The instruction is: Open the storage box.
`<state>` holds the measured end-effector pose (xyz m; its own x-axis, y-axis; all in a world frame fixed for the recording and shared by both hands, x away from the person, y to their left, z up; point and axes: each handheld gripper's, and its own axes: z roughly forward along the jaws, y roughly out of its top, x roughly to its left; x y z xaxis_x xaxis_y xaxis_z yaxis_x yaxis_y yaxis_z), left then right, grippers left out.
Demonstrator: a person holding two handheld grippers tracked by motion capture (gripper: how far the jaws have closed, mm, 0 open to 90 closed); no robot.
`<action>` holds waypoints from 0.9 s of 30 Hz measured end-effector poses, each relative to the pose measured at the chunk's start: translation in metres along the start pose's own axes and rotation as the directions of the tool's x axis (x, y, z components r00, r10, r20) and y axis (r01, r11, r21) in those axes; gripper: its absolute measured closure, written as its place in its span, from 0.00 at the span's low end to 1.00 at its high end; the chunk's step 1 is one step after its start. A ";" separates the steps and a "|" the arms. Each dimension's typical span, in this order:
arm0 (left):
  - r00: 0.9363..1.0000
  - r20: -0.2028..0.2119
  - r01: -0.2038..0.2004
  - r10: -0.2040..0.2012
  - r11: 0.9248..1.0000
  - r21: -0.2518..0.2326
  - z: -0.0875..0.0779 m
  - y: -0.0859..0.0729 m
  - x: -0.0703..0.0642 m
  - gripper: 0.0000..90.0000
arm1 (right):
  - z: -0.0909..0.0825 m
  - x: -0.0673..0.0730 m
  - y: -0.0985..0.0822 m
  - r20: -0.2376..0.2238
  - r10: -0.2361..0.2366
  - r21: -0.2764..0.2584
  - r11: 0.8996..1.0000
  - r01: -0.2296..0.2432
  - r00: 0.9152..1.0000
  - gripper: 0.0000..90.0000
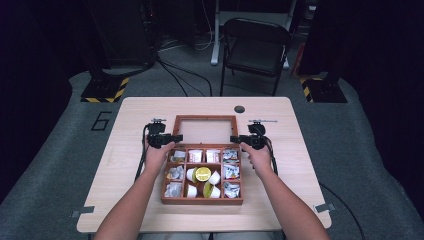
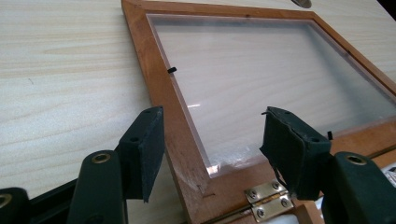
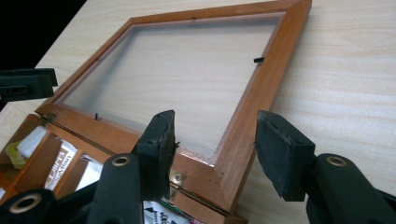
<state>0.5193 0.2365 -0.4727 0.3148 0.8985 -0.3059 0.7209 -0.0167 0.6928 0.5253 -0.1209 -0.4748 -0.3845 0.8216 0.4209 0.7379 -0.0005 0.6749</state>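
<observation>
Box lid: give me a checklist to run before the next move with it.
1. Lid fully open, lying flat on the table: ok.
2. Left gripper straddles the lid's side rail, fingers apart and not pressing: ok.
3. Right gripper straddles the opposite rail, a gap at each finger: ok.
4. Brass hinge intact at the lid corner: ok.
5. Packets and cups sit below the box rim, so the lid could close: cannot tell.
6. Clear pane uncracked: ok.
</observation>
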 end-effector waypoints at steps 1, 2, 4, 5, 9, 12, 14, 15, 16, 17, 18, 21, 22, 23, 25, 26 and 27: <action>1.000 0.008 -0.002 0.002 1.000 0.001 -0.002 0.000 -0.001 0.43 | -0.001 0.001 0.000 -0.007 -0.001 -0.003 1.000 0.001 1.000 0.53; 1.000 0.009 -0.007 0.007 1.000 0.000 -0.005 0.000 -0.001 0.43 | -0.003 0.003 0.000 -0.012 0.007 0.001 1.000 -0.007 1.000 0.53; 1.000 0.015 -0.010 0.010 1.000 -0.004 -0.010 0.000 -0.002 0.43 | -0.008 0.007 0.000 -0.013 -0.010 -0.003 1.000 0.010 1.000 0.53; 1.000 0.024 -0.002 0.002 1.000 -0.007 -0.013 0.000 -0.002 0.43 | -0.010 0.010 0.000 -0.011 -0.026 -0.005 1.000 0.026 1.000 0.53; 0.999 0.042 0.002 -0.002 1.000 -0.016 -0.027 -0.005 -0.005 0.43 | -0.022 0.023 -0.003 -0.020 -0.076 -0.009 0.997 0.076 0.997 0.52; 0.999 0.028 -0.039 0.039 0.999 -0.022 -0.036 -0.009 -0.010 0.43 | -0.031 0.033 -0.006 -0.040 -0.117 -0.009 0.993 0.116 0.992 0.50; 0.998 0.036 -0.049 0.050 0.998 -0.037 -0.043 -0.013 -0.014 0.44 | -0.036 0.040 -0.008 -0.047 -0.145 -0.020 0.989 0.144 0.988 0.49; 0.998 0.042 -0.055 0.057 0.998 -0.034 -0.045 -0.015 -0.015 0.44 | -0.039 0.044 -0.010 -0.048 -0.153 -0.019 0.988 0.152 0.987 0.47; 0.997 0.041 -0.064 0.065 0.997 -0.032 -0.048 -0.017 -0.017 0.44 | -0.041 0.046 -0.011 -0.043 -0.178 -0.015 0.984 0.177 0.983 0.45; 0.997 0.038 -0.073 0.074 0.997 -0.031 -0.050 -0.019 -0.019 0.44 | -0.043 0.050 -0.013 -0.039 -0.185 -0.010 0.983 0.185 0.982 0.45; 0.995 0.036 -0.090 0.091 0.996 -0.029 -0.052 -0.021 -0.021 0.44 | -0.045 0.052 -0.014 -0.036 -0.204 -0.012 0.979 0.204 0.978 0.45; 0.994 0.046 -0.097 0.098 0.995 -0.023 -0.056 -0.025 -0.025 0.44 | -0.048 0.054 -0.018 -0.020 -0.230 -0.024 0.973 0.230 0.973 0.44; 0.993 0.050 -0.103 0.104 0.994 -0.023 -0.057 -0.027 -0.027 0.44 | -0.049 0.054 -0.023 -0.014 -0.228 -0.019 0.973 0.228 0.973 0.43; 0.993 0.052 -0.104 0.105 0.994 -0.021 -0.057 -0.028 -0.029 0.44 | -0.049 0.054 -0.025 -0.024 -0.223 -0.014 0.975 0.222 0.975 0.43; 0.990 0.054 -0.126 0.127 0.992 -0.019 -0.058 -0.031 -0.031 0.44 | -0.050 0.055 -0.028 -0.022 -0.249 0.002 0.969 0.249 0.968 0.42; 0.989 0.055 -0.134 0.135 0.991 -0.017 -0.059 -0.033 -0.032 0.44 | -0.050 0.057 -0.030 -0.013 -0.262 0.012 0.965 0.262 0.965 0.42; 0.989 0.066 -0.135 0.136 0.991 -0.018 -0.059 -0.035 -0.033 0.44 | -0.051 0.059 -0.032 -0.011 -0.280 0.011 0.960 0.280 0.960 0.42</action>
<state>0.4476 0.2336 -0.4480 0.4496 0.8572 -0.2513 0.6604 -0.1296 0.7396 0.4511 -0.1014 -0.4406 -0.5820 0.7823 0.2220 0.6065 0.2358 0.7593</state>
